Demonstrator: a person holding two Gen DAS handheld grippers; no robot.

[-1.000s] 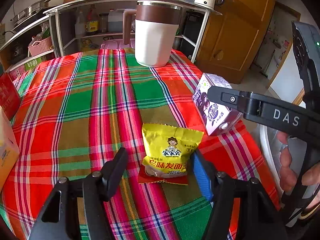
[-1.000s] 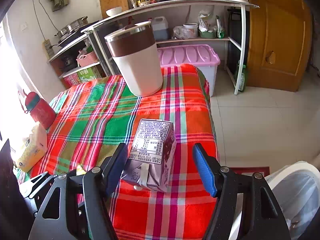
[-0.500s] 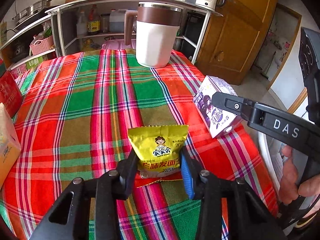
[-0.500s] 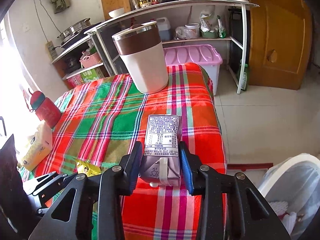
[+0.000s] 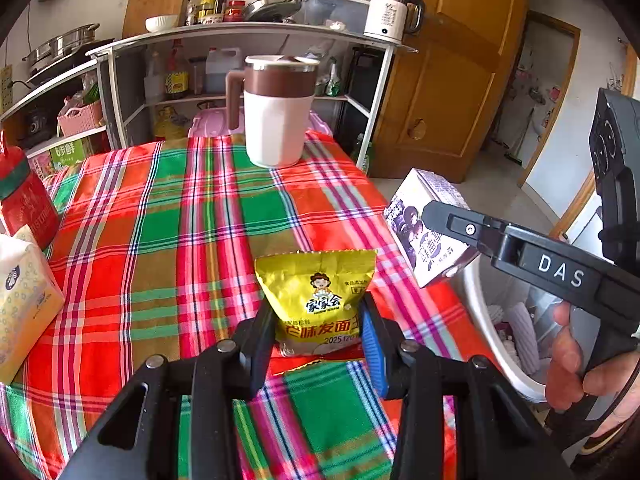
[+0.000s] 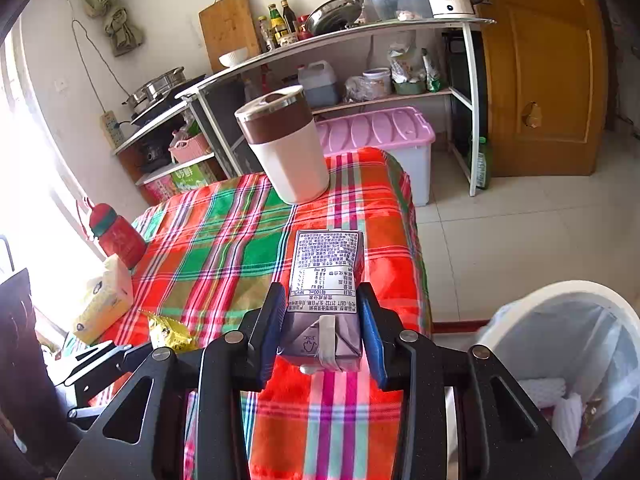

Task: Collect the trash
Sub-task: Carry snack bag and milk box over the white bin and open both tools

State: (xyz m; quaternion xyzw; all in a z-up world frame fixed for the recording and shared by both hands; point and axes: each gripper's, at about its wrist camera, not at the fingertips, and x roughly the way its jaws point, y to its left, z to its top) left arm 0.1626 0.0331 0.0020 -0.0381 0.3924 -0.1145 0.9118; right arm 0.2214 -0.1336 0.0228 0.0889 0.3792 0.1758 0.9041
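Two pieces of trash have left the table within the last second: the yellow snack packet [image 5: 316, 300], which lay flat on the plaid tablecloth [image 5: 160, 240], now stands raised and pinched in the left gripper [image 5: 320, 332], and the purple drink carton [image 6: 326, 292] is clamped lengthwise in the right gripper [image 6: 322, 332], whose jaws were spread around it a second ago. Both grasps look secure, so the pick-up step seems finished. What remains is probably the carry to the lined white bin [image 6: 568, 300] on the floor just beside the table's edge, nearest the right gripper.
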